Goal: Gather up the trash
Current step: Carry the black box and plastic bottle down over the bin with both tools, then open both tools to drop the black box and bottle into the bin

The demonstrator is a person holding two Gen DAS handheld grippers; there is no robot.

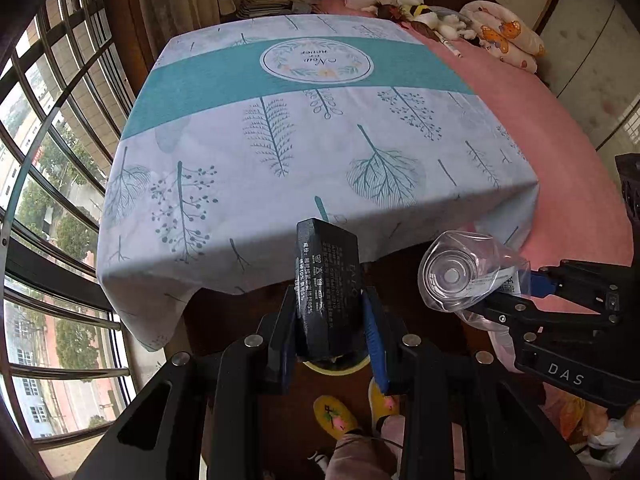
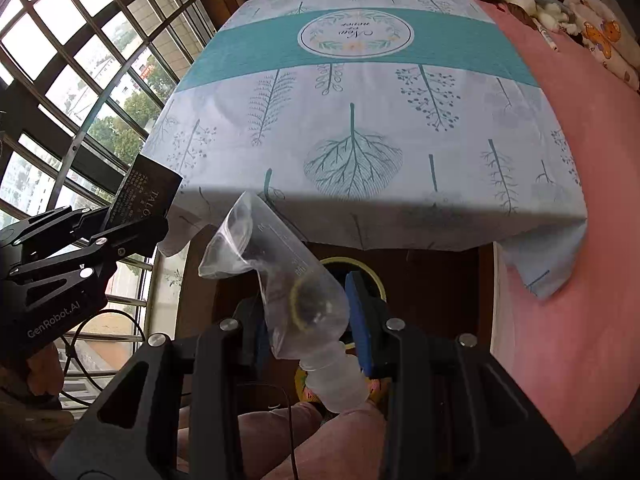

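- black box [image 1: 328,292]: small, printed with white text, upright and slightly tilted; clamped between the two fingers of the left gripper [image 1: 330,336], just off the near edge of the table [image 1: 280,152], above the dark floor.
- clear plastic bottle [image 2: 296,284]: wrapped in a transparent bag, crumpled; pinched between the fingers of the right gripper [image 2: 308,312], its neck toward the camera and its base toward the table; in the left wrist view the bottle [image 1: 460,272] shows base-on, just right of the black box.
- both grippers: narrowed onto their loads, held side by side and apart, in front of the table's near edge.
- yellow-rimmed bin [image 2: 372,276]: round, on the floor beneath the grippers, largely hidden by the fingers.
- tablecloth [image 2: 360,120]: pale with teal leaf prints and a teal band; hangs over the table's edges.
- surroundings: pink bed [image 1: 560,152] to the right, barred window [image 1: 48,160] to the left.
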